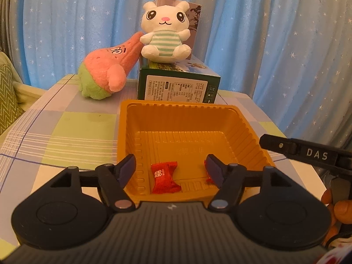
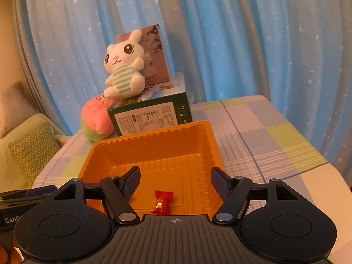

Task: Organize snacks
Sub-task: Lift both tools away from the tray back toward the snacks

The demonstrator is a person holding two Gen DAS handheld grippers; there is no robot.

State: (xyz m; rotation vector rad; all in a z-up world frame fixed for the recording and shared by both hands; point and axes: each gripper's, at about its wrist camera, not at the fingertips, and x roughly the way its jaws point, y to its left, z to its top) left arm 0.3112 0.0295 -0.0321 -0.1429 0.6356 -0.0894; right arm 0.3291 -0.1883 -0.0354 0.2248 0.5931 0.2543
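An orange plastic tray sits on the checked tablecloth. In the left wrist view a red wrapped candy lies on the tray floor, and a second red candy shows partly behind my right-hand finger. My left gripper hangs open over the tray's near side, its pads touching neither candy. In the right wrist view my right gripper is open above the tray, and one red candy lies below it, untouched. The right gripper's black finger reaches in from the right of the left wrist view.
Behind the tray stands a green box with a white plush rabbit on top and a brown box behind it. A pink and green plush leans at the left. Blue starred curtains close the back; a sofa cushion lies left.
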